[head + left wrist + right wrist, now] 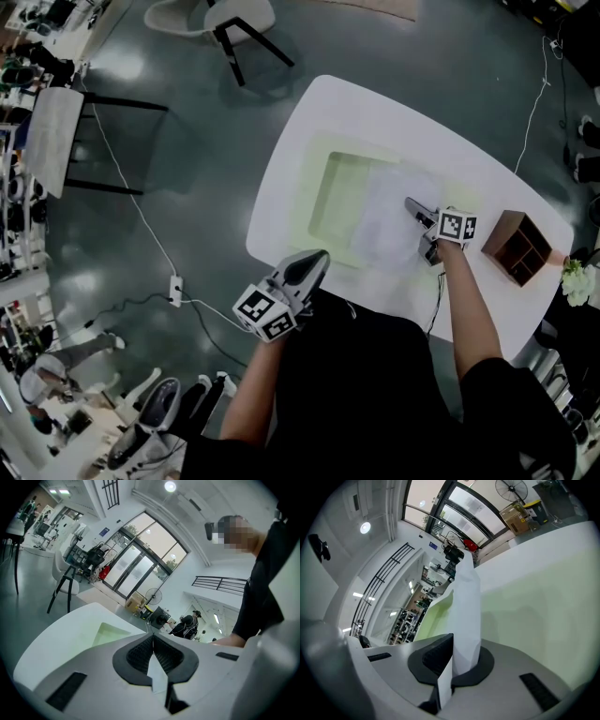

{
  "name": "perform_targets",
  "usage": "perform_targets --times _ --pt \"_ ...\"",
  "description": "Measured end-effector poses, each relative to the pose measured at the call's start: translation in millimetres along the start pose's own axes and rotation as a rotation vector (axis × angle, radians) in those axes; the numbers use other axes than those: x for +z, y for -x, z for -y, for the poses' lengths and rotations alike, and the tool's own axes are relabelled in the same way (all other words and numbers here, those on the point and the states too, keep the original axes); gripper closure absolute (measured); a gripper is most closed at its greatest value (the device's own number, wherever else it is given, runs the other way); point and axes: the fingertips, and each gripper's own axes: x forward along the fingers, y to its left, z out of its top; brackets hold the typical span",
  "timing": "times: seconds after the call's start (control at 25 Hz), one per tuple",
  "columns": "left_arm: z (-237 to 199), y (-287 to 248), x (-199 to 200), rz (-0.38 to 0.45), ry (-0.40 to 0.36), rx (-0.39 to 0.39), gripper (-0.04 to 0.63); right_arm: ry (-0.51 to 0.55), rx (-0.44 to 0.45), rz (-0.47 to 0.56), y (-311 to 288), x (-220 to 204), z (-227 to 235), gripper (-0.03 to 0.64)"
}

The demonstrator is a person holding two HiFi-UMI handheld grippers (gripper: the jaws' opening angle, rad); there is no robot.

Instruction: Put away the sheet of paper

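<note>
A white sheet of paper [386,228] lies over the right part of a pale green tray [317,169] on the white table [375,105]. My right gripper [412,206] is at the sheet's right edge and is shut on it. In the right gripper view the paper [467,606] rises as a folded strip from between the jaws of the right gripper [452,654], over the green tray [534,602]. My left gripper [317,257] hovers at the table's near edge, apart from the sheet. In its own view the left gripper [153,640] has its pads together, pointing toward the tray [110,632].
A brown wooden box [516,247] stands on the table's right end, with white flowers [579,279] just beyond. A chair [225,23] is on the floor past the table. A power strip [175,289] and cable lie on the floor at left.
</note>
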Motion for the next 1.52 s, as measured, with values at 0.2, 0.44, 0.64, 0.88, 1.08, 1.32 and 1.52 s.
perform_targets --times 0.2,0.44,0.64,0.88,1.08,1.32,1.52 --pt "-4 -1 0 0.002 0.010 0.005 0.591 -0.020 0.002 0.004 -11 -1 -1 0.618" --pt "-14 6 10 0.004 0.025 0.000 0.591 -0.035 -0.001 0.011 -28 2 -14 0.617" --pt "-18 12 20 -0.004 0.050 -0.016 0.591 -0.050 -0.015 -0.002 -44 -2 -23 0.617" --pt "-24 4 23 -0.051 0.049 -0.052 0.591 -0.077 -0.031 -0.005 -62 -7 -35 0.617" --pt "-37 -2 33 -0.067 0.044 -0.085 0.591 -0.090 -0.040 -0.007 -80 -5 -42 0.617" --pt "-65 -3 45 -0.081 0.036 -0.081 0.591 -0.111 -0.046 -0.009 -101 -7 -56 0.617" --pt "-77 -8 47 -0.091 0.048 -0.102 0.591 -0.143 -0.051 0.016 -115 -8 -63 0.617"
